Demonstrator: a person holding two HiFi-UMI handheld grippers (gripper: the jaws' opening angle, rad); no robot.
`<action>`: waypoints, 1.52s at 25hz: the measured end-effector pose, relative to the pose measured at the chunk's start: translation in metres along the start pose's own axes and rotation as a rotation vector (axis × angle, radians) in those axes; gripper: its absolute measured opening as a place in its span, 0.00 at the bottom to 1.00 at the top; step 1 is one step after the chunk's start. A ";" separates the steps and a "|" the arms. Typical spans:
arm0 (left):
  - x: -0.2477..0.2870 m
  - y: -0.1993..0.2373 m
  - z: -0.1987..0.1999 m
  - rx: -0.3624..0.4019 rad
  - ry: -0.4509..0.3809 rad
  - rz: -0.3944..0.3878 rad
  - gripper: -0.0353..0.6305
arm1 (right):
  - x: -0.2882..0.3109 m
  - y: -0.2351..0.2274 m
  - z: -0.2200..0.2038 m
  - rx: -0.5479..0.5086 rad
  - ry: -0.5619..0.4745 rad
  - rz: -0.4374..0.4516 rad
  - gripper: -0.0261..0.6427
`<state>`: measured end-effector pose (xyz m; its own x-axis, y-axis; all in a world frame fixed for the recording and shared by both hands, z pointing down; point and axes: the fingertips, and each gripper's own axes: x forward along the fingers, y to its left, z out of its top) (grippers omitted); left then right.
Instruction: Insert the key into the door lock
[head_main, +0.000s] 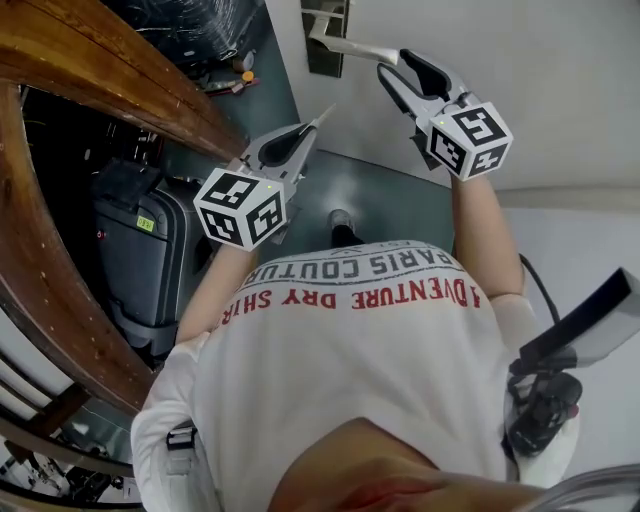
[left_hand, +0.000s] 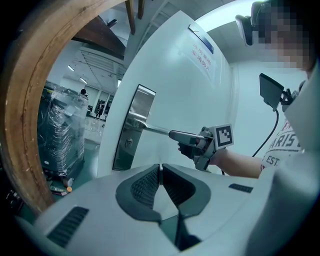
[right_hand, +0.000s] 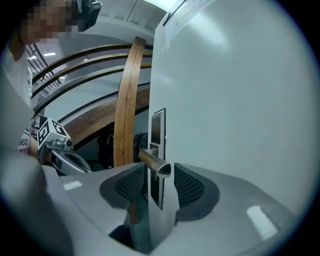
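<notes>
Left tool (head_main: 312, 128) is clamped on the key (head_main: 322, 118): the thin blade is pinched between the pads, with its tip sticking out toward the white door (head_main: 560, 90) and not touching it. Keyhole (left_hand: 128, 143) sits low on the metal lock plate (left_hand: 135, 120), under the lever handle (left_hand: 152, 130). Key is well clear of it, not inserted yet. Right tool (right_hand: 159, 170) is open, jaws straddling the free end of the handle, a gap on both sides, pads not pressing. Left tool sits back from the door, nearer the person than the right one.
</notes>
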<state>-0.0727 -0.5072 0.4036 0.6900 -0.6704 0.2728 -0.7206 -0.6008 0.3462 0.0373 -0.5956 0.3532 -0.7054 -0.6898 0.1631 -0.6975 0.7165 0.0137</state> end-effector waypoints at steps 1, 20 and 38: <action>-0.001 0.002 -0.002 -0.006 0.000 0.001 0.09 | 0.003 0.000 0.000 0.001 0.002 0.002 0.27; 0.040 0.058 0.003 -0.505 -0.189 0.009 0.09 | 0.014 -0.001 -0.006 0.007 0.042 0.005 0.27; 0.092 0.091 0.005 -1.082 -0.446 -0.107 0.09 | 0.013 -0.002 -0.010 0.008 0.039 0.006 0.27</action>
<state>-0.0748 -0.6258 0.4552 0.5043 -0.8609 -0.0681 -0.0786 -0.1243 0.9891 0.0304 -0.6048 0.3656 -0.7040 -0.6810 0.2016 -0.6946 0.7194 0.0046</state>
